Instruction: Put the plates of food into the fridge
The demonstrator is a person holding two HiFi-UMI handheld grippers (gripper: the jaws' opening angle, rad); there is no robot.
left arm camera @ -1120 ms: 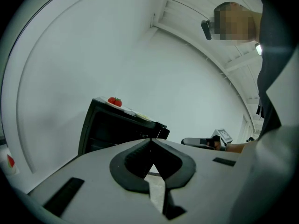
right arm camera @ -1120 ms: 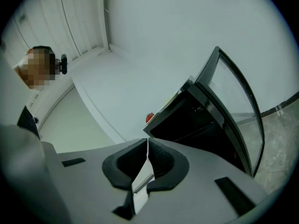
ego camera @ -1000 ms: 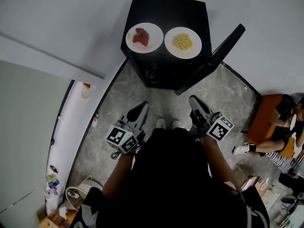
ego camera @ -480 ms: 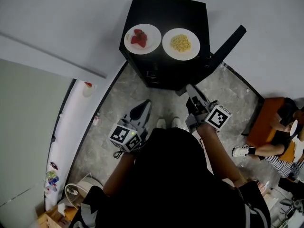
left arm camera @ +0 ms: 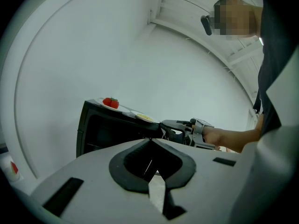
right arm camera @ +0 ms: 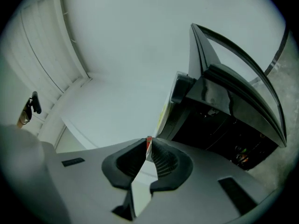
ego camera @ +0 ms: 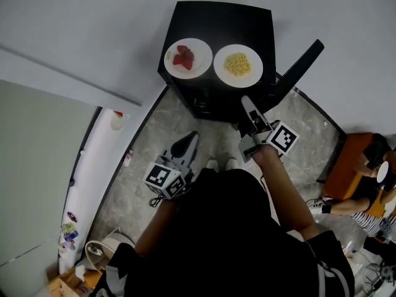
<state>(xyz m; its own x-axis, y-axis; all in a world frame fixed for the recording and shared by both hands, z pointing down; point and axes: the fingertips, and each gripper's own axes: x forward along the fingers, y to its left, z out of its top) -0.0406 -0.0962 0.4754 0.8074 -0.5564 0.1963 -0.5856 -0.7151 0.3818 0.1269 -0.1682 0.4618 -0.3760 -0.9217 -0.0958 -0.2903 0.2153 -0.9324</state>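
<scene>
Two white plates stand on top of a small black fridge [ego camera: 204, 98]: a plate of strawberries [ego camera: 188, 57] on the left and a plate of yellow food [ego camera: 238, 65] on the right. The fridge door [ego camera: 296, 68] hangs open to the right. My right gripper [ego camera: 247, 106] is shut and empty, raised just below the yellow plate in front of the open fridge. My left gripper [ego camera: 188, 142] hangs lower over the floor, shut and empty. In the left gripper view the strawberries [left arm camera: 110, 102] and the right gripper [left arm camera: 180, 125] show beyond the closed jaws. The right gripper view looks into the dark fridge interior [right arm camera: 219, 125].
Grey stone floor [ego camera: 148, 147] lies around the fridge, white walls behind it. A white ledge [ego camera: 93, 166] with small items runs along the left. A seated person [ego camera: 365, 190] and an orange seat [ego camera: 346, 166] are at the right.
My right gripper has risen forward toward the fridge front, from beside my body to just under the yellow plate. The left gripper has barely moved.
</scene>
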